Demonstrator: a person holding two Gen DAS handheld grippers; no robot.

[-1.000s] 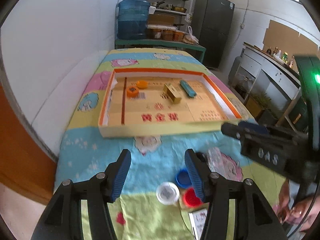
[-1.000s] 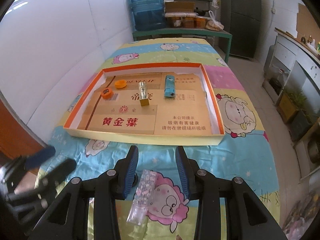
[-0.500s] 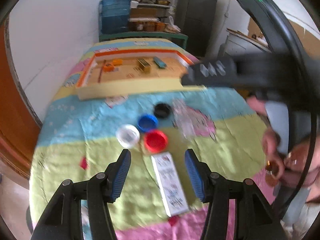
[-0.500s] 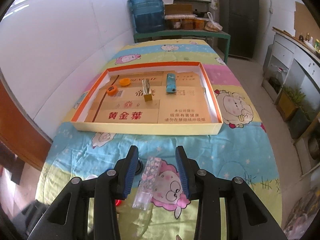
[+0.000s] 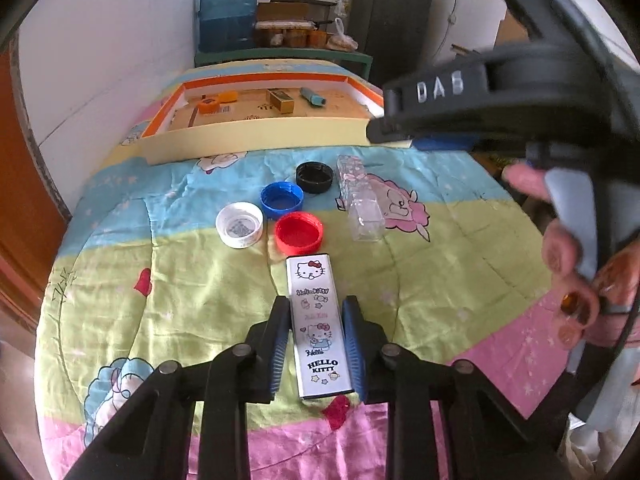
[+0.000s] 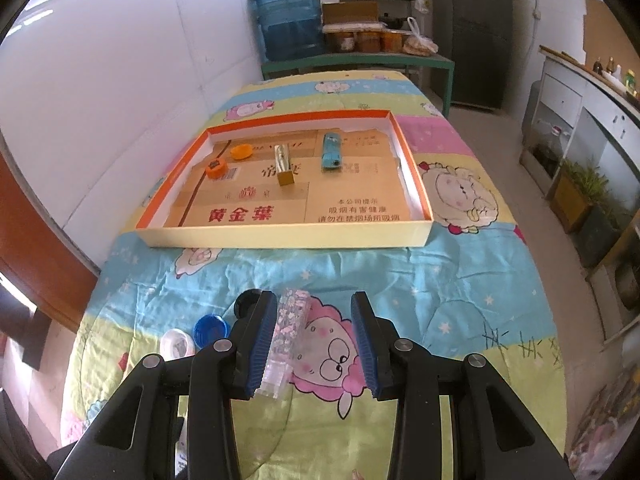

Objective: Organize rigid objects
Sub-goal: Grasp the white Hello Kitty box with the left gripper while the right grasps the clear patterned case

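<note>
My left gripper (image 5: pixel 316 344) straddles a white Hello Kitty box (image 5: pixel 316 320) lying flat on the quilt, its blue pads close on both long sides. Beyond it lie a red cap (image 5: pixel 299 233), a white cap (image 5: pixel 239 225), a blue cap (image 5: pixel 282 199), a black cap (image 5: pixel 314 176) and a clear plastic case (image 5: pixel 360 200). My right gripper (image 6: pixel 314 344) is open above the quilt, with the clear case (image 6: pixel 286 340) by its left finger. The orange-rimmed tray (image 6: pixel 416 172) holds two orange caps (image 6: pixel 241 151), a gold box (image 6: pixel 285 162) and a blue lighter (image 6: pixel 331 151).
A white wall (image 6: pixel 120 80) runs along the table's left. A blue water jug (image 6: pixel 290 20) and shelves stand at the far end. The right gripper's body (image 5: pixel 500 92) and the hand holding it fill the right of the left wrist view.
My left gripper pulled back toward the near edge, dropped over the Hello Kitty box and narrowed around it. My right gripper drew back a little and stayed open.
</note>
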